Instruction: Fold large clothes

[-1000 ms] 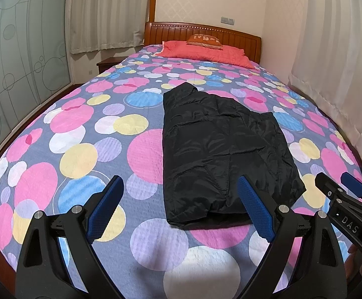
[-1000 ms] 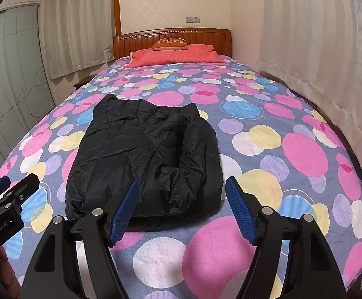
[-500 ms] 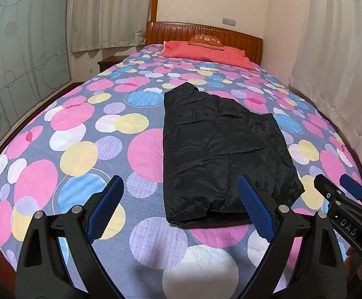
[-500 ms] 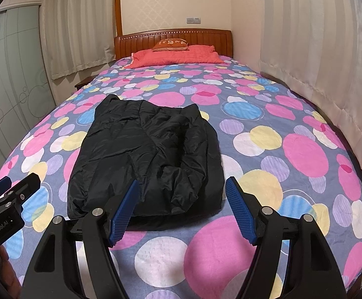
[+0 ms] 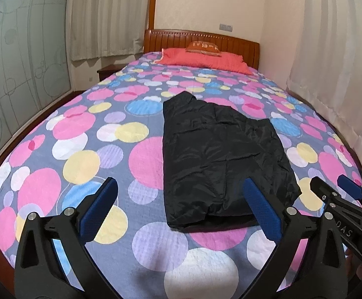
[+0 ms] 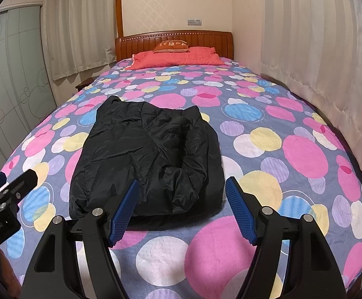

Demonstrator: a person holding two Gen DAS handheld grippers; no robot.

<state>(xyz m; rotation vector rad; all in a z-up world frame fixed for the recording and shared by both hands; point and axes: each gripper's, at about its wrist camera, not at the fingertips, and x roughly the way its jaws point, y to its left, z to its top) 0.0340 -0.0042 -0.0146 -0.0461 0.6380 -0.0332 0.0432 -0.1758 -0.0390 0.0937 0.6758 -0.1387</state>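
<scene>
A black padded jacket (image 5: 220, 159) lies folded into a long rectangle on the bed; it also shows in the right wrist view (image 6: 148, 159). My left gripper (image 5: 178, 206) is open and empty, held above the near end of the bed, left of the jacket's near edge. My right gripper (image 6: 181, 209) is open and empty, held just short of the jacket's near right corner. The right gripper also shows at the right edge of the left wrist view (image 5: 340, 199). The left gripper shows at the left edge of the right wrist view (image 6: 4, 191).
The bed has a polka-dot cover (image 5: 81, 149) and a wooden headboard (image 5: 200, 39). A red pillow (image 5: 203, 59) with an orange cushion (image 6: 171, 46) lies at the head. Curtains (image 6: 318, 62) hang close on the right, a glass wardrobe door (image 5: 11, 79) stands on the left.
Both grippers have drawn back and risen slightly from the jacket. The jacket has not moved.
</scene>
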